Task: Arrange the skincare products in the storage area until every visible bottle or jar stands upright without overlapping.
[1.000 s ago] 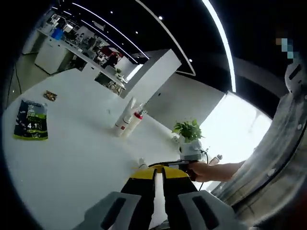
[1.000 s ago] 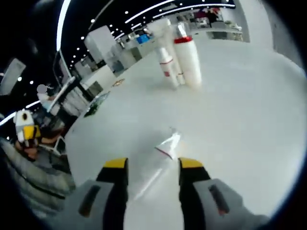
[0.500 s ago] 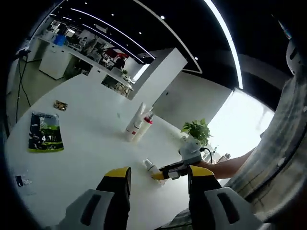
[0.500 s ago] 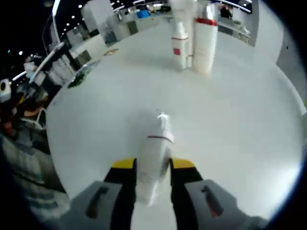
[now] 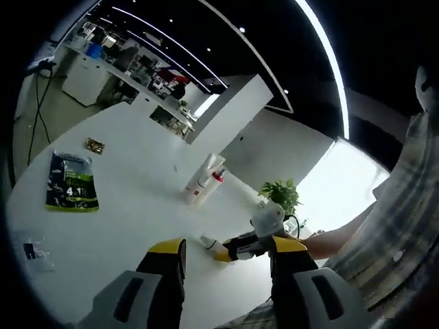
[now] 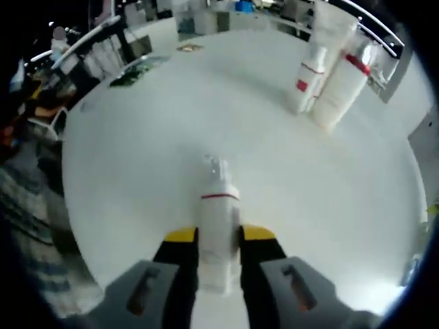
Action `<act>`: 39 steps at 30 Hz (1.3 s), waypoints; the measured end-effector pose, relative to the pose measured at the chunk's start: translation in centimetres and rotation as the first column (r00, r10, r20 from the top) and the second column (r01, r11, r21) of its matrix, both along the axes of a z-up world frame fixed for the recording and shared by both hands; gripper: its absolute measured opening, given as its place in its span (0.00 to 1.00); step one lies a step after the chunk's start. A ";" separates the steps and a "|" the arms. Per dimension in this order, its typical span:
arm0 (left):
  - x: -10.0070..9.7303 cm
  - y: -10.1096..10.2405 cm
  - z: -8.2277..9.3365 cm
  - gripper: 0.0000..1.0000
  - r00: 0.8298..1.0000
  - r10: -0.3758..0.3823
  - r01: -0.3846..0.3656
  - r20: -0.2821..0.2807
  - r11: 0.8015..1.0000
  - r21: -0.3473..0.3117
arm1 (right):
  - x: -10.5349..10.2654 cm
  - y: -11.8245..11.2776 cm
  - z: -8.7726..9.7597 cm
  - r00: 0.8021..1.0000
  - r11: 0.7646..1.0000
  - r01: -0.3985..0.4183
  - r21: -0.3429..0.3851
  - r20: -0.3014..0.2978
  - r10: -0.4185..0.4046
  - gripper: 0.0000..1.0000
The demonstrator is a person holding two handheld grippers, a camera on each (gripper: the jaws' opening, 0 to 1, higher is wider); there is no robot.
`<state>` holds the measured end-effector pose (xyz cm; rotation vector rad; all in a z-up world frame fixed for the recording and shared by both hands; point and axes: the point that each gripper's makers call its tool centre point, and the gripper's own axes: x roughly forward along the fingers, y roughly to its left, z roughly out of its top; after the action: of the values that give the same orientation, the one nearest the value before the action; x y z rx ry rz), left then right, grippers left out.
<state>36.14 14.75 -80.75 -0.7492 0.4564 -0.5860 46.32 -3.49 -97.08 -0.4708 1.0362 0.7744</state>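
Right gripper view: my right gripper (image 6: pixel 218 235) is pinching a white bottle (image 6: pixel 218 226) with a red band and a pale cap, its yellow-tipped jaws pressing against the bottle's two sides. The bottle is pointing forward along the jaws over the white table (image 6: pixel 123 157); whether its base is touching the surface I cannot tell. Well beyond it, two more white bottles (image 6: pixel 328 75) are standing upright just beside each other, one bearing a red label and one a red collar. A green packet (image 6: pixel 137 72) is lying flat near the table's far edge.

Left gripper view: my left gripper (image 5: pixel 226 250) is hanging above the table (image 5: pixel 116 226) with its jaws spread wide and nothing between them. Between and beyond those jaws, the right gripper (image 5: pixel 230 248) is appearing, gripped by a hand (image 5: pixel 288 241), with the held bottle (image 5: pixel 209 242) projecting from it. The upright bottle pair (image 5: pixel 204 181) is standing farther off, well apart from the held bottle. A potted plant (image 5: pixel 278 195) is sitting near the table's edge, and the green packet (image 5: pixel 71 183) is lying flat off to one side, with a small wrapper (image 5: pixel 95 144) beyond it.
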 end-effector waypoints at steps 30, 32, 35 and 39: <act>0.9 -5.1 9.2 0.50 0.928 -0.251 0.355 0.276 0.823 -0.443 | -10.9 15.3 25.5 0.893 0.235 0.080 0.969 -0.174 0.414 0.20; 0.5 -5.8 10.2 0.42 0.913 -0.278 0.394 0.300 0.792 -0.467 | -10.8 14.9 25.8 0.886 0.217 0.092 0.972 -0.179 0.428 0.20; 0.8 -6.3 10.6 0.40 0.913 -0.264 0.390 0.311 0.791 -0.472 | -10.8 14.5 26.3 0.878 0.186 0.098 0.978 -0.173 0.446 0.20; 1.4 -5.6 10.2 0.24 0.923 -0.231 0.361 0.309 0.797 -0.484 | -12.0 14.2 25.7 0.840 0.231 0.130 0.964 -0.231 0.490 0.21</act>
<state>37.54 9.11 -70.54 -1.1342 0.1830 -1.1190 34.31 10.71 -71.42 0.8119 0.7325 1.6759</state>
